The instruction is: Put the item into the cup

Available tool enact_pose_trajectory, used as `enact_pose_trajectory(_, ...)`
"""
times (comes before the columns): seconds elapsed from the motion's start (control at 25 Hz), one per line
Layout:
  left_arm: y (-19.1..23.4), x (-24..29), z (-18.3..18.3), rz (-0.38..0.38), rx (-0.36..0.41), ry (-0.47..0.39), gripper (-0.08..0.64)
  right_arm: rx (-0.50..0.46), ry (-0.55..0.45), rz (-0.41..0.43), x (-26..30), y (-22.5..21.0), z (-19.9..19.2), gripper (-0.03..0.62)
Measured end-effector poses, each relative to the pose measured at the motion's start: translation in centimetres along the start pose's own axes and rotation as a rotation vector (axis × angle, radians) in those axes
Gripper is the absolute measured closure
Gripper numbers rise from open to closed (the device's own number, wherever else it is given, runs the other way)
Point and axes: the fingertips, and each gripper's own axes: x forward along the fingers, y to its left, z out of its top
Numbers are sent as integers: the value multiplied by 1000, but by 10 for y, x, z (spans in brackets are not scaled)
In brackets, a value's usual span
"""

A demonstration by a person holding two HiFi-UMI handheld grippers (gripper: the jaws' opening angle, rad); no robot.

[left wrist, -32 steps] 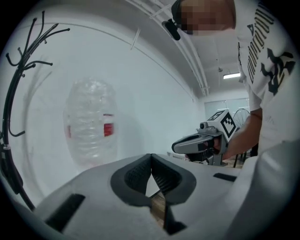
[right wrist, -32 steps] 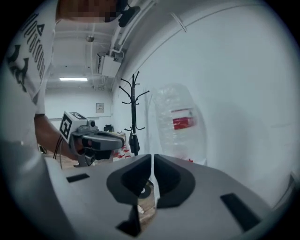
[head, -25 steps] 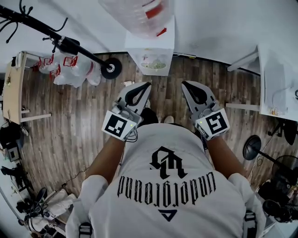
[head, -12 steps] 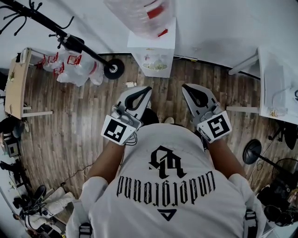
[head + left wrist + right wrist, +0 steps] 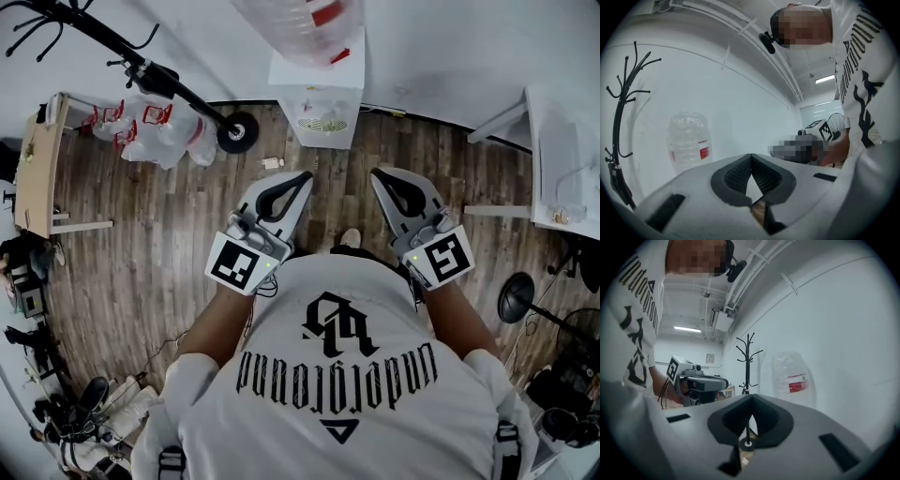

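Observation:
Neither a cup nor an item to go into it shows in any view. I hold both grippers side by side in front of the person's chest, high above a wooden floor. The left gripper is shut with its jaws meeting at the tip, and nothing is between them; its own view shows the same. The right gripper is likewise shut and empty, its pads touching. Both point toward a white wall.
A water dispenser with a large clear bottle stands against the wall ahead. A black coat rack leans at the left beside white plastic bags. A white table stands at the right, a wooden one at the left.
The head view has shifted a little, so the dispenser and floor sit slightly further right. Both grippers stay shut, empty and side by side.

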Motion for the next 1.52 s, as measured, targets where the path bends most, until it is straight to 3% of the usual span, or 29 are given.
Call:
enact_pose_trajectory(0.64,46,-119,4,-174,-11,5,554,-12,-7,-187,36,107,23,588)
enact_pose_trajectory(1.12,79,-217,-6,-190,-12,17,554,-14,-11,-272,67,199,26,587)
enact_pose_trajectory(1.52,91,-240,-3,-167,-12,-8,554,-36,-5,-263,75,219,32,588)
